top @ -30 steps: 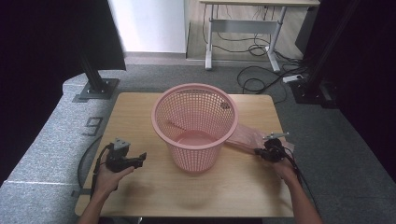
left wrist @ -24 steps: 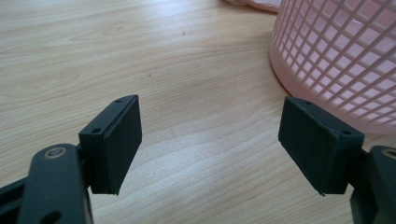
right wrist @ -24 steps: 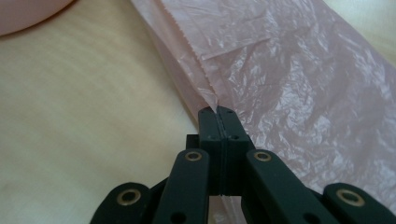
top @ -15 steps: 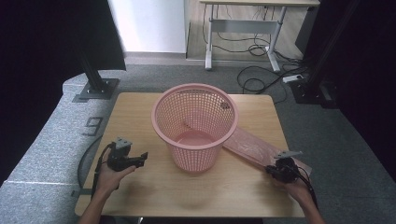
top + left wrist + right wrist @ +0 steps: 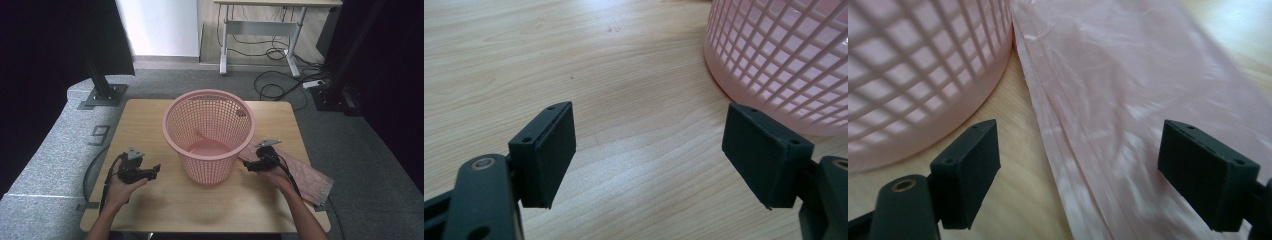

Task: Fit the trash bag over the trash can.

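The pink plastic bag [image 5: 305,172] lies flat on the wooden table [image 5: 150,115], to the right of the pink mesh basket [image 5: 209,132]; 1 end of it runs up beside the basket's base, the other end hangs over the right table edge. The right gripper [image 5: 248,166] hovers above the bag near the basket; its 2 jaws have just been opening and now stand wide apart, with nothing pressed between them. The left gripper [image 5: 155,170] rests left of the basket, jaws wide open and empty.

Blk fingers [image 5: 546,155] w/ screws, cables
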Available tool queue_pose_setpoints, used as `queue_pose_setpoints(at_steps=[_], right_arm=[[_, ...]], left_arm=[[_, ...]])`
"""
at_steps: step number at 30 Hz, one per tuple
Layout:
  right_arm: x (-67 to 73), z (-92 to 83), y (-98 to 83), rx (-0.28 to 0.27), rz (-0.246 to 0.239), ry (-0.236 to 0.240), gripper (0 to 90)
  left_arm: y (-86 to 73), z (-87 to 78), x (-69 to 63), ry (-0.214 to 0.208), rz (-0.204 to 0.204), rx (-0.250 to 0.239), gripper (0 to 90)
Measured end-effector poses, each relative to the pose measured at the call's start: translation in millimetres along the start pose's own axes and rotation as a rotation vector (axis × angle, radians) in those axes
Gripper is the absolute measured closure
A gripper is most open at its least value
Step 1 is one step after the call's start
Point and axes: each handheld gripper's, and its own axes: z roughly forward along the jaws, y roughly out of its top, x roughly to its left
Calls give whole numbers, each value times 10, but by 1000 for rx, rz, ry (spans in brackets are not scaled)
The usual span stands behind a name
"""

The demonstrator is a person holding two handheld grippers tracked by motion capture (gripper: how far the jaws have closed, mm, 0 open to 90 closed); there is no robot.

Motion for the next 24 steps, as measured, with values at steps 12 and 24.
queue_pose_setpoints(at_steps=[12, 24], right_arm=[[27, 418, 114, 6, 18, -56, 228], [-243, 260, 28, -8, 22, -63, 749]], left_arm=[[-15, -28, 5, 2, -8, -11, 218], [-26, -22, -2, -2, 7, -1, 219]])
